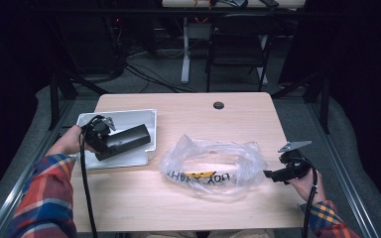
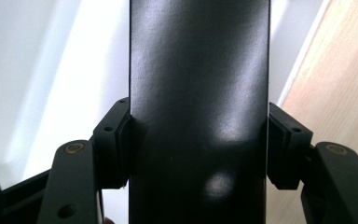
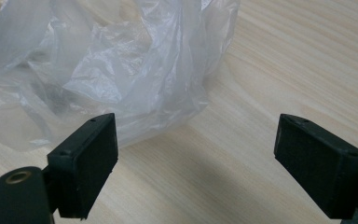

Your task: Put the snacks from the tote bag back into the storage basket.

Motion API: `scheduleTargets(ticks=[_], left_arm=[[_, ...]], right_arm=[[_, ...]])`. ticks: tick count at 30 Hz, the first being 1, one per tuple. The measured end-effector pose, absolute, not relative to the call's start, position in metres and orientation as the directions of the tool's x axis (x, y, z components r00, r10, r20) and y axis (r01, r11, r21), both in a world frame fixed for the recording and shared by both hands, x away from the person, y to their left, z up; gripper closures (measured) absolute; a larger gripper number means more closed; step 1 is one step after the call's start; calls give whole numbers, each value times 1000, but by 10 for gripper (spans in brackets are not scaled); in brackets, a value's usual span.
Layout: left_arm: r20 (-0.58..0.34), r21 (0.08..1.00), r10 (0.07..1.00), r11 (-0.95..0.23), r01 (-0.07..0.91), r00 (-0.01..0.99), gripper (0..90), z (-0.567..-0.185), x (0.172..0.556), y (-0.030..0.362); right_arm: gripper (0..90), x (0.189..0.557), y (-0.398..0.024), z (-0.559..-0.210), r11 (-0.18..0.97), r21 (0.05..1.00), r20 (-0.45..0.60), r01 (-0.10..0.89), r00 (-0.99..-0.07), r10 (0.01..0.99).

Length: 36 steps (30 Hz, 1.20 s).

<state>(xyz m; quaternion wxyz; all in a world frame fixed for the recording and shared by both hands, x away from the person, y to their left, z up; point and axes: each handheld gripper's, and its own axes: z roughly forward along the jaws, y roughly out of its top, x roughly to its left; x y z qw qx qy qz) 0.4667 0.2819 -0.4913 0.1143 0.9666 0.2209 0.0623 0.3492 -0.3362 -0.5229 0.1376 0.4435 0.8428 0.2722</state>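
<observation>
The big light wooden bench [image 1: 178, 198] carries everything. A small dark round hole [image 1: 219, 105] sits near its far edge.

In the middle of the bench lies a crumpled clear plastic bag [image 1: 213, 166] with yellow and black print on it. Its mouth gapes wide, facing up.

On the left side of the bench sits a flat white plastic tray [image 1: 129, 119]. It is near the bag but not touching it.

Over the tray is a long black box [image 1: 124, 141]. It is tilted, and its right end points toward the bag. The left gripper [image 2: 198, 144] has its jaws pressed on both sides of the box, holding it tight. The white tray shows behind the box in the left gripper view. A hand in a checked sleeve holds this gripper.

The right gripper [image 3: 196, 163] is at the right side of the bench, just beside the bag. Its jaws stand wide apart with nothing between them. They point toward the bag's right edge, close above the wood.
</observation>
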Motion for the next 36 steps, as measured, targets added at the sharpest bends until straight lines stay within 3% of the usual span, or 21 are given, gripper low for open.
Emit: scheduleTargets(ticks=[13, 25, 28, 30, 36], left_arm=[[80, 219, 425, -890, 400, 901, 372, -519, 475, 274], [49, 258, 459, -864, 432, 887, 357, -530, 477, 281], [57, 253, 492, -849, 464, 869, 306, -530, 477, 282], [55, 268, 530, -824, 498, 846, 142, -528, 477, 283], [46, 368, 559, -780, 506, 828, 141, -509, 472, 290]], right_arm=[[129, 349, -335, -523, 460, 582, 6, 671, -569, 823], [128, 348, -335, -522, 461, 583, 6, 669, -572, 821], [128, 349, -335, -522, 463, 583, 7, 668, -574, 819], [127, 349, -336, -522, 460, 584, 9, 669, -572, 820], [126, 348, -335, -522, 460, 584, 8, 669, -572, 820]])
